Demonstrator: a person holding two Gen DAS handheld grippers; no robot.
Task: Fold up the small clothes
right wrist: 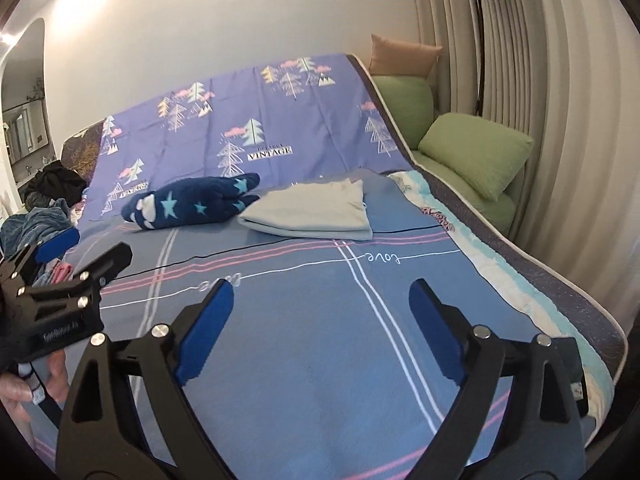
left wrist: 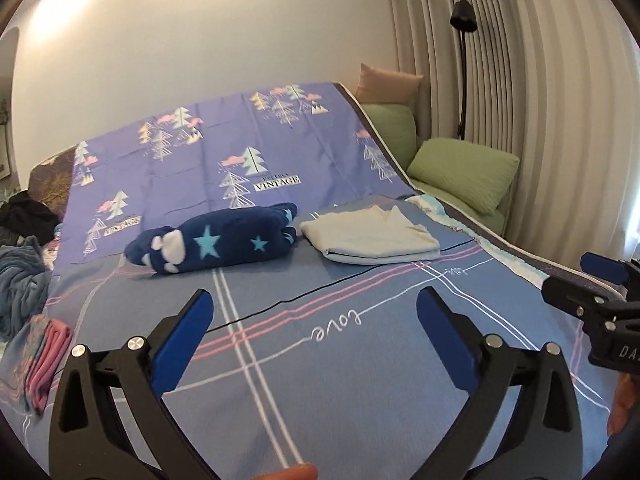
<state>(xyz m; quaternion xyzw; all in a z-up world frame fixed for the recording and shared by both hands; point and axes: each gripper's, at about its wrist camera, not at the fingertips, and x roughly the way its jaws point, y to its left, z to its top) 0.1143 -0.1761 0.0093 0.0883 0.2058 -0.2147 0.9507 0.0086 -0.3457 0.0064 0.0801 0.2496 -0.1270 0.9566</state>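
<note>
Hovering low over the blue bedspread (left wrist: 340, 380), both grippers are held empty, so the step in hand is judged to be a pause between garments: two pieces are already folded and a fresh one has to be fetched. Far to the left of the left gripper (left wrist: 314, 332), a heap of unfolded clothes (left wrist: 20, 276) is seen at the bed's edge, with a pink folded piece (left wrist: 50, 364) lying nearer, just beside that gripper's left finger. Ahead and slightly left of it the dark blue star-patterned garment (left wrist: 216, 242) lies folded; ahead and to the right, just beside that one, lies the folded pale cloth (left wrist: 372, 236). The left gripper's jaws are spread wide, with nothing between them. The right gripper (right wrist: 322, 312) is likewise spread and empty, held level and pointed toward the headboard. A reach leftward to the heap is probably called for next, with one loose garment to be pinched and drawn onto the open bedspread.
</note>
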